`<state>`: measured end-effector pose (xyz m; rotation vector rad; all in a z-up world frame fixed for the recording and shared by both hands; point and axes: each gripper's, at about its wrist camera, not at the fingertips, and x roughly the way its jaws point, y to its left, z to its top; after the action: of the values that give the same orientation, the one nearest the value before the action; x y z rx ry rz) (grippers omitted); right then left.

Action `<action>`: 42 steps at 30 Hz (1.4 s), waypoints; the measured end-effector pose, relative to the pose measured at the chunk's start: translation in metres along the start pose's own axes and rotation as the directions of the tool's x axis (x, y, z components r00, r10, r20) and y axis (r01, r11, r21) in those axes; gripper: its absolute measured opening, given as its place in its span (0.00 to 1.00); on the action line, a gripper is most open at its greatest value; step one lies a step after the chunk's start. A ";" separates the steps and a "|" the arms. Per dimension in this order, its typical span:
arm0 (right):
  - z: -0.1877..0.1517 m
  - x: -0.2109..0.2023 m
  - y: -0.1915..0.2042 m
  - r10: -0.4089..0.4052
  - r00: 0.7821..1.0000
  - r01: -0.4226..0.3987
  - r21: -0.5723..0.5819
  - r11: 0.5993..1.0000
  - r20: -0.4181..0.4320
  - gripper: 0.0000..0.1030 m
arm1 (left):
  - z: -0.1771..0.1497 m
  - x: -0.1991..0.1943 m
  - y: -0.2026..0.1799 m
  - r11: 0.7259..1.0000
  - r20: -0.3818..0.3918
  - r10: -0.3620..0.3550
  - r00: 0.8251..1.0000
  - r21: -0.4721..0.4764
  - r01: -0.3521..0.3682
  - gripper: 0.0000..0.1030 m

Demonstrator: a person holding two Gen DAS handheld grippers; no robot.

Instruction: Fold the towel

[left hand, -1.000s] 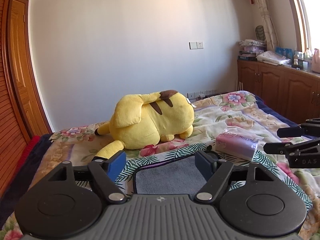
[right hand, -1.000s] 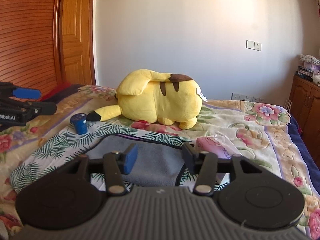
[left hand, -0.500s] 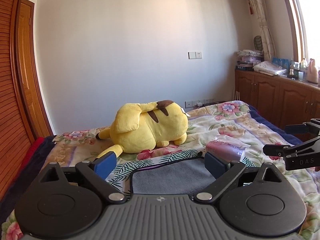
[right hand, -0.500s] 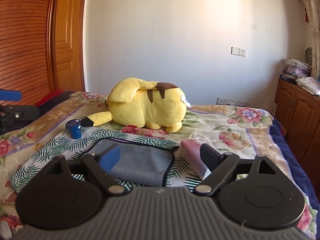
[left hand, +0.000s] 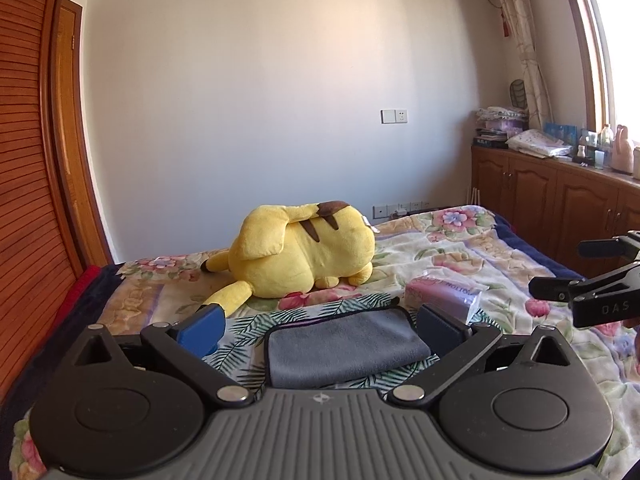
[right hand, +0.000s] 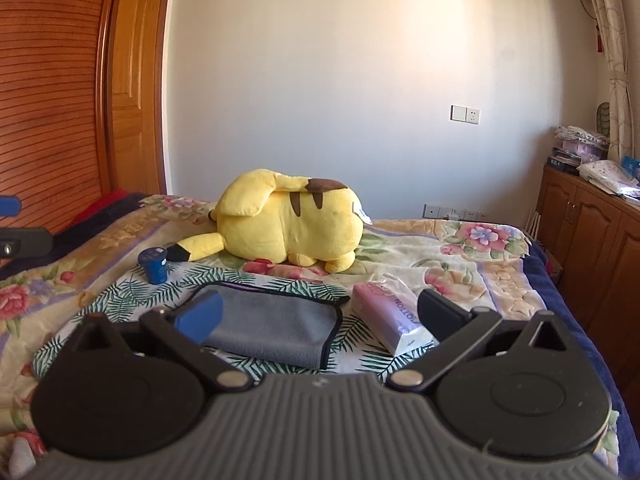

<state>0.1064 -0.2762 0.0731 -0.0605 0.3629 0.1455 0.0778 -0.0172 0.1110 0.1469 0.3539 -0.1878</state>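
Note:
A grey towel with a dark hem lies folded flat on the floral bedspread, low in both views; it also shows in the right wrist view. My left gripper is open and empty, raised above the towel's near edge. My right gripper is open and empty, also raised above and behind the towel. The right gripper's fingers show at the right edge of the left wrist view. Part of the left gripper shows at the left edge of the right wrist view.
A yellow plush toy lies behind the towel. A pink tissue pack lies right of the towel, and a small blue cup stands to its left. Wooden cabinets run along the right, and a wooden wardrobe along the left.
Both grippers have opened wide and drawn back and up from the towel. The towel stays flat on the bed.

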 end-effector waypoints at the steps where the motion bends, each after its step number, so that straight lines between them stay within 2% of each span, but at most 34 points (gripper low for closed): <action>1: -0.002 -0.002 0.001 0.000 1.000 0.000 0.001 1.000 0.001 1.00 | -0.002 -0.003 0.000 1.000 0.001 0.001 1.000 0.000 -0.001 0.84; 19: -0.036 -0.031 0.025 0.021 1.000 -0.022 0.016 1.000 0.018 1.00 | -0.051 -0.034 -0.012 0.998 -0.015 0.037 0.999 -0.043 -0.038 0.84; 30: -0.064 -0.030 0.031 0.022 0.999 -0.022 0.019 1.000 -0.029 1.00 | -0.089 -0.031 -0.019 0.997 -0.066 0.049 0.997 -0.056 -0.053 0.84; 42: -0.093 -0.032 0.037 0.028 0.997 -0.026 0.028 0.999 -0.075 1.00 | -0.129 -0.026 -0.027 0.996 -0.118 0.028 0.993 -0.084 -0.038 0.84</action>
<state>0.0390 -0.2517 -0.0039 -0.0343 0.4413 0.1656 0.0057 -0.0167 -0.0027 0.0787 0.4752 -0.1313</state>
